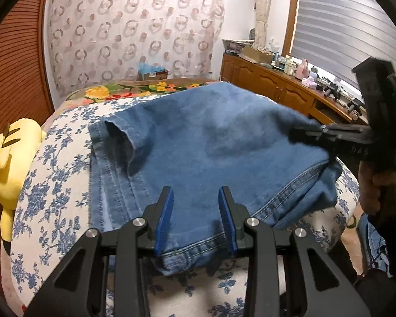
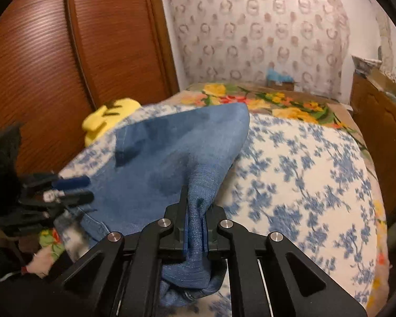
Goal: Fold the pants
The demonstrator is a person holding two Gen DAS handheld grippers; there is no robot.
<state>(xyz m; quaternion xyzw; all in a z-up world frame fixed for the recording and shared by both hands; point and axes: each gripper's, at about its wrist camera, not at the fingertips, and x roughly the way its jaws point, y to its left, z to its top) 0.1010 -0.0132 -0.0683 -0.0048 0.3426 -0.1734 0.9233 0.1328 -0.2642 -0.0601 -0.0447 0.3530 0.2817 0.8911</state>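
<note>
While pinched by the right tool (image 2: 195, 222), jeans (image 1: 211, 142) between the left tool's (image 1: 196, 219) parted pads.

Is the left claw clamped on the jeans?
No, the left claw stands open, its blue pads apart over the jeans hem.

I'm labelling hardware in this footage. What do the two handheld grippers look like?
Both grippers, left and right, share one build: matte black angular linkage arms with triangular cut-outs, joined by round silver pivot bolts. The left's fingers carry ribbed blue pads. From the side, the right gripper shows a boxy black body and handle. No sleeve is clearly visible.
</note>
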